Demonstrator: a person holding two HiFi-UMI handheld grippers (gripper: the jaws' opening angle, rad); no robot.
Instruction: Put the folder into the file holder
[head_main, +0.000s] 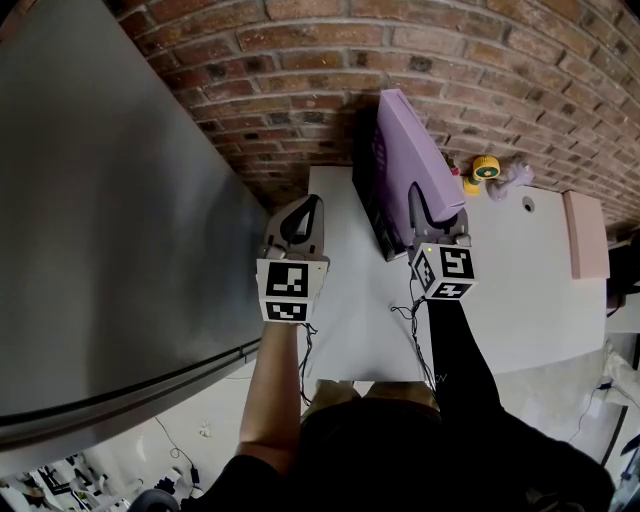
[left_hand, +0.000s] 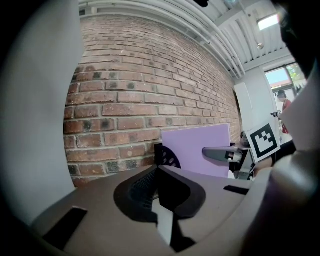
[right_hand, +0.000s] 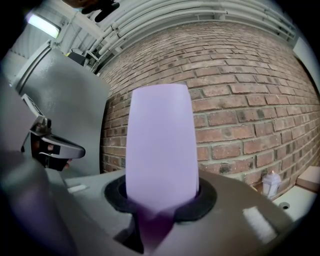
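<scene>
Purple folder (head_main: 405, 150) stands on edge, tilted right, its long axis running toward the brick wall (head_main: 450, 60). Its lower edge is at the black file holder (head_main: 368, 195) on the white table (head_main: 350, 320); whether it is seated I cannot tell. Right tool (head_main: 425, 205) clamps its near edge and left tool (head_main: 303, 208) is narrow and empty. Only the left gripper view shows the holder's perforated side; in the right gripper view the folder hides it.

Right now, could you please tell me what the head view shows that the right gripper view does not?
Only the head view shows the black file holder and the yellow object. Only the right gripper view shows the ceiling pipes and its own jaws shut on the purple folder. Both show that folder, the brick wall and the left gripper.
</scene>
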